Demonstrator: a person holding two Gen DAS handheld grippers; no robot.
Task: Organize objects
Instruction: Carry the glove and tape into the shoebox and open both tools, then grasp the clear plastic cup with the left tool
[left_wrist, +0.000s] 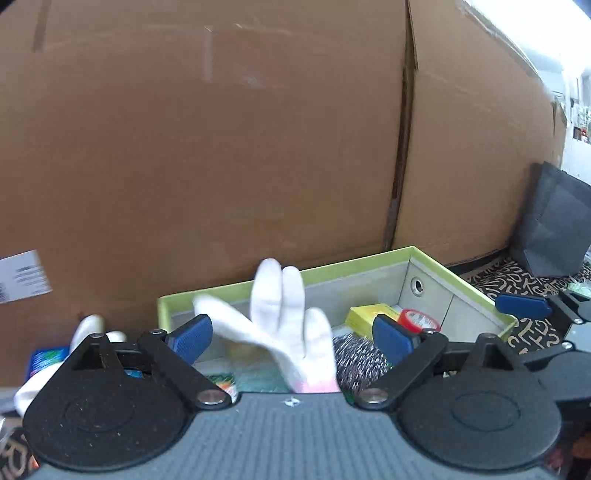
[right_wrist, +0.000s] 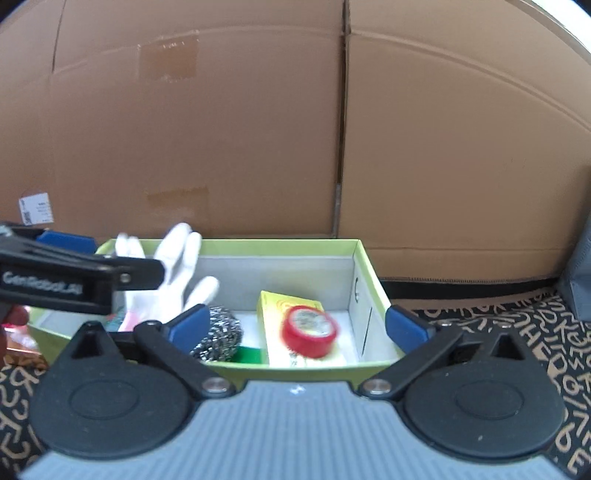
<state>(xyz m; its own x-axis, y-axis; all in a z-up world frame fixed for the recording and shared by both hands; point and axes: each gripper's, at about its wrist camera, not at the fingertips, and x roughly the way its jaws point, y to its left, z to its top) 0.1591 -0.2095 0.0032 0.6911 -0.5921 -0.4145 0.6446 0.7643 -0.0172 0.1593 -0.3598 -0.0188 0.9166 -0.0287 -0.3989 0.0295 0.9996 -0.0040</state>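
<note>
Just dropped white glove (left_wrist: 284, 332) and red tape roll (right_wrist: 309, 331) into green box (right_wrist: 365, 258); both grippers (left_wrist: 291, 338) (right_wrist: 295, 326) wide, empty. Next: fetch remaining clutter outside box.

Box (right_wrist: 364, 266) before cardboard wall (right_wrist: 258, 129); glove (right_wrist: 173, 280), scourer (right_wrist: 221, 334), tape roll (right_wrist: 309, 330) inside.

Even indoor light, blurred fisheye edges

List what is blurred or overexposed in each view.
Left wrist view: the white glove is motion-smeared, and the top right corner is blown out to white. Right wrist view: the red tape roll and glove are smeared; the cardboard wall bows from fisheye distortion.
</note>
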